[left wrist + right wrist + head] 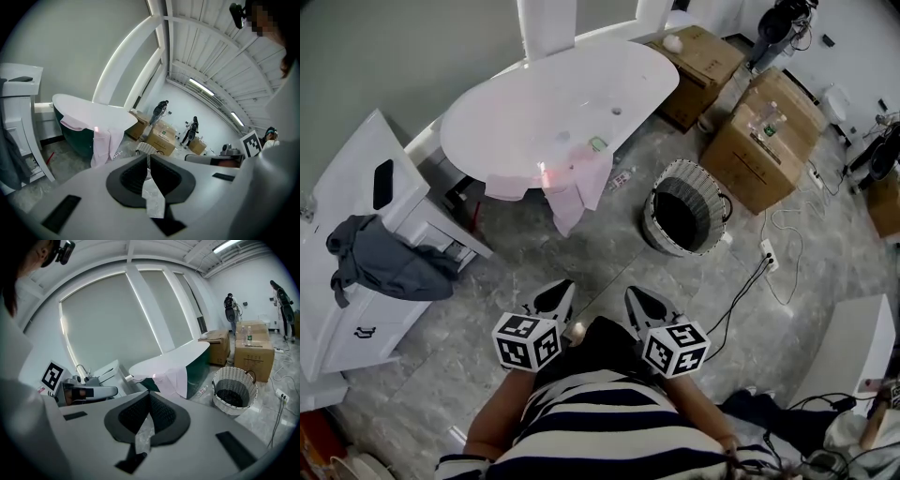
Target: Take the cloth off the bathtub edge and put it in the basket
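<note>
A pale pink cloth [572,187] hangs over the near rim of the white bathtub [525,108], draping toward the floor; it also shows in the left gripper view [102,140] and the right gripper view [171,376]. A woven white basket [684,208] with a dark inside stands on the floor right of the tub, also seen as the basket [234,390]. My left gripper [558,296] and right gripper [642,302] are held close to my body, well short of the cloth. Both are shut with nothing between the jaws.
Cardboard boxes [764,136] stand behind the basket. A white cabinet [366,244] with a grey garment [380,262] on it stands at the left. Cables and a power strip [767,255] lie on the floor at the right. A white table corner [853,347] is at the right.
</note>
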Demonstrator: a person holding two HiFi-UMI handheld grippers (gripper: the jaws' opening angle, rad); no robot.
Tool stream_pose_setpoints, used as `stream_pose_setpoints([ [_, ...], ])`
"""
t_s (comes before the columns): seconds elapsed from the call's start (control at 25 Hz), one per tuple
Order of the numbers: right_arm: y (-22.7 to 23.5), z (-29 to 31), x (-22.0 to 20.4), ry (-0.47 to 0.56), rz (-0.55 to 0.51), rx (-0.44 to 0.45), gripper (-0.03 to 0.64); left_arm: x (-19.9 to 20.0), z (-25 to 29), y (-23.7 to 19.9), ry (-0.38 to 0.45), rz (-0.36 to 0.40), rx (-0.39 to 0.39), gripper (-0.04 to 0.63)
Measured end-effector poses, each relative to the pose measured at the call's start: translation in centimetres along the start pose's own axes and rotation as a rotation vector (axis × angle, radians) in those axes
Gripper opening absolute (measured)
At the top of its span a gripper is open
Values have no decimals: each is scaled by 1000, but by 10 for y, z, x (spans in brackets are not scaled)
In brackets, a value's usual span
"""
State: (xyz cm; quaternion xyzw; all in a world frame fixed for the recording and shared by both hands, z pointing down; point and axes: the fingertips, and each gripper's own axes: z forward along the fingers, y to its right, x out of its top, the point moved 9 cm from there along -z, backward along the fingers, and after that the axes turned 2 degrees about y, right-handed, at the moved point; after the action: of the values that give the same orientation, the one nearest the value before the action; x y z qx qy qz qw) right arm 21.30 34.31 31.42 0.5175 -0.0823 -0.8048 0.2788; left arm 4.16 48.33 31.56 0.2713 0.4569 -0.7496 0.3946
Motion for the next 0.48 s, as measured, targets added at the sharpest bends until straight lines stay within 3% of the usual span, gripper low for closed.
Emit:
stream_pose_setpoints([
  [0.48, 65, 77, 66, -26, -29, 91, 26, 51, 86, -15, 6, 14, 39, 35],
])
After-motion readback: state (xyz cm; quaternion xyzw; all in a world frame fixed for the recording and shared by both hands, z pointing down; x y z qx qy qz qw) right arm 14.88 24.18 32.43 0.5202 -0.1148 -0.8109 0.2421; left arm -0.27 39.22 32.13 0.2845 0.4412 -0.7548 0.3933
